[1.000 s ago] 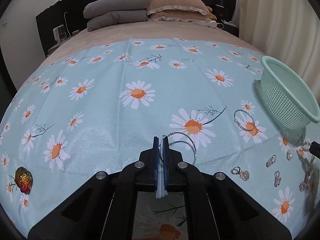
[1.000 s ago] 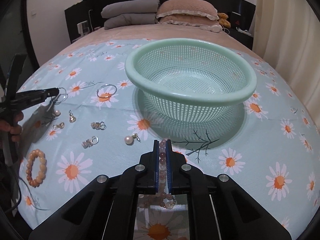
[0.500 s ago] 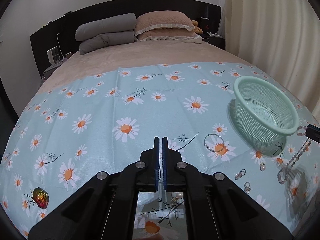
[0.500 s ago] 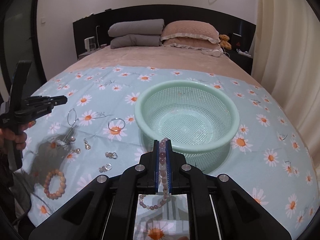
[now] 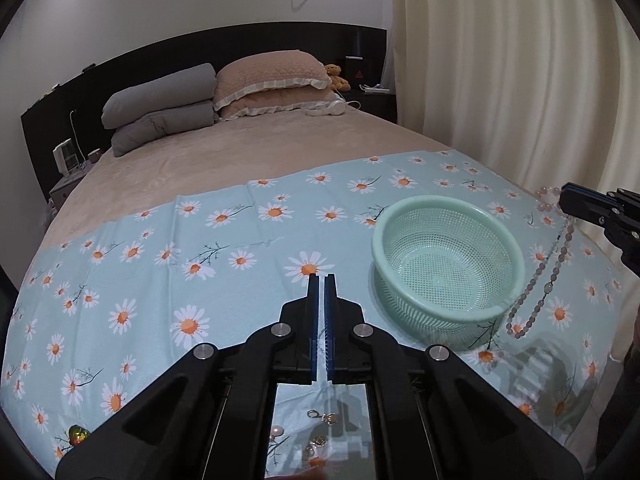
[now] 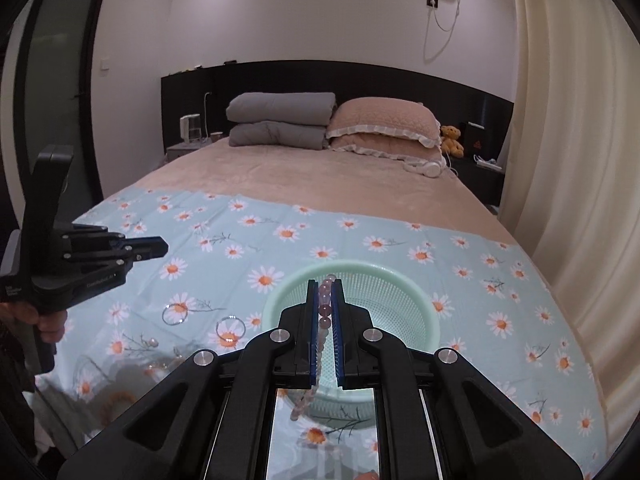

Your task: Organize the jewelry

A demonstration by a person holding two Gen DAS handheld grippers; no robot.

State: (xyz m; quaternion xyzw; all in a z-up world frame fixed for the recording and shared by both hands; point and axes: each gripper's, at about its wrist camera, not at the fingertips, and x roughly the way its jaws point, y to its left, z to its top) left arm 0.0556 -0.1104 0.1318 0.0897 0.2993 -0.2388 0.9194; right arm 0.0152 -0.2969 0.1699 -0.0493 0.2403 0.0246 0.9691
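My right gripper (image 6: 325,285) is shut on a pink bead necklace (image 6: 324,304) and holds it above the green mesh basket (image 6: 404,280). In the left wrist view the necklace (image 5: 548,276) hangs from the right gripper (image 5: 560,196) beside the basket (image 5: 446,264). My left gripper (image 5: 321,278) is shut high above the cloth, and I cannot see anything between its fingers. It also shows in the right wrist view (image 6: 162,246). Two silver hoops (image 6: 176,314) (image 6: 230,326) lie on the daisy cloth (image 6: 360,240) left of the basket.
Small earrings and charms (image 5: 320,420) lie on the cloth under my left gripper. A red-gold heart trinket (image 5: 76,434) sits at the cloth's near left. Pillows (image 6: 380,124) and folded grey bedding (image 6: 280,120) are at the bed's head. A curtain (image 6: 568,160) hangs on the right.
Both grippers have risen well above the bed. The right gripper has carried the necklace over the basket. The hoop seen at the left gripper one second ago now lies on the cloth.
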